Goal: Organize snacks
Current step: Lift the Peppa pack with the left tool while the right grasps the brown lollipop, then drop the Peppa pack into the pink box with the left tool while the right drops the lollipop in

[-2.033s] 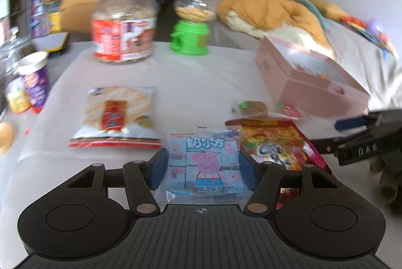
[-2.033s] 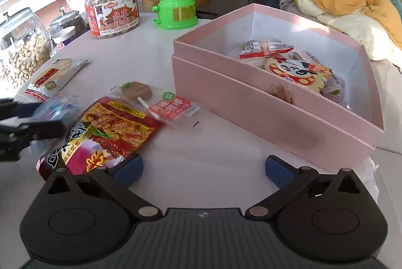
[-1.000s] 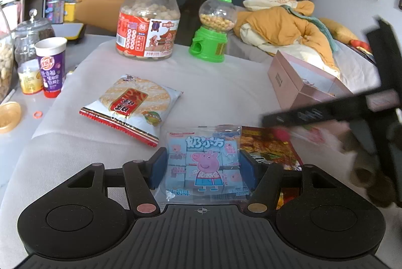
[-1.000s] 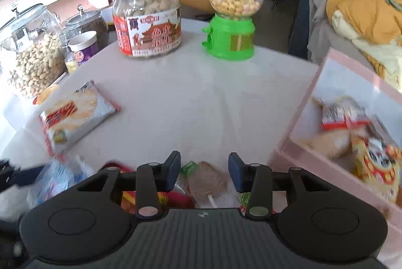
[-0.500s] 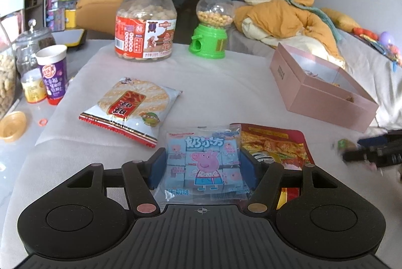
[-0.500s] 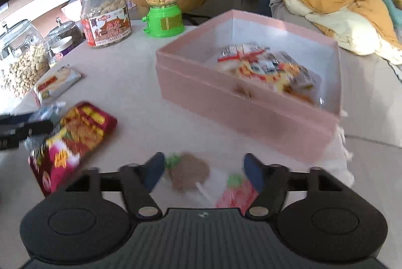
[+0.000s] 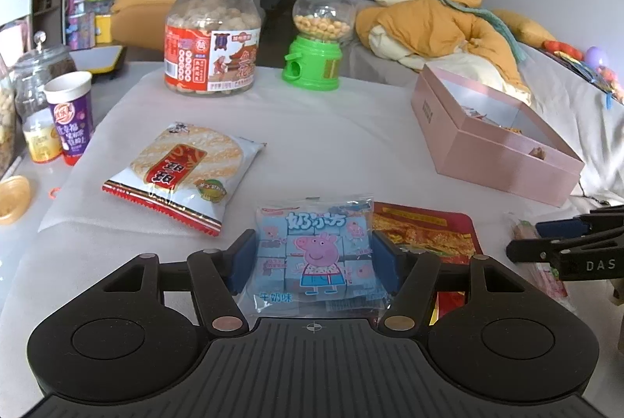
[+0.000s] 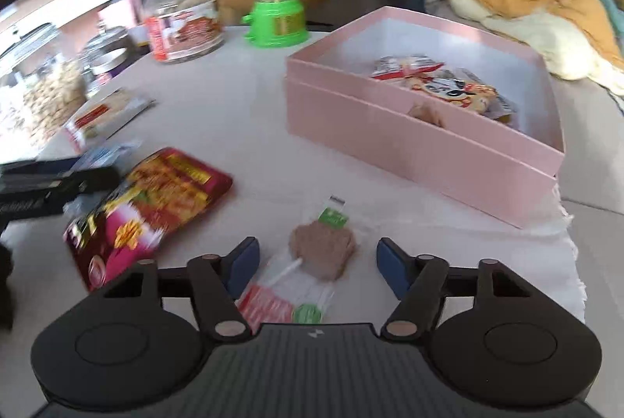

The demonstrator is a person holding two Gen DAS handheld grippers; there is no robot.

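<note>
Pink box (image 8: 421, 141), lid off, on the right side of the table (image 8: 241, 105). Inside: a red-and-white packet (image 8: 405, 66), a cartoon-face snack bag (image 8: 456, 92) and a small brown piece (image 8: 425, 115) against the near wall.

Big clear jar (image 7: 212, 35), gold lid, red label, full of pale round snacks, at the table's far edge. Green candy dispenser (image 7: 316, 39) just beside it, globe part-filled with yellow balls. Purple paper cup (image 7: 70, 117) and glass jars off the table's left edge.

Left gripper (image 7: 314, 258): clenched on the blue Peppa Pig milk-cube packet (image 7: 316, 254), a pad touching each side. Red spicy-snack bag (image 7: 425, 234) lies flat just right of it; rice-cracker packet (image 7: 183, 172) near, to the left.

Right gripper (image 8: 316, 262): jaws spread wide, gripping nothing. Brown lollipop (image 8: 321, 250) in clear wrap lies on the table between the pads, touching neither. Small red-and-green wrapped candy (image 8: 273, 306) just beside its stick, close to the gripper body.
</note>
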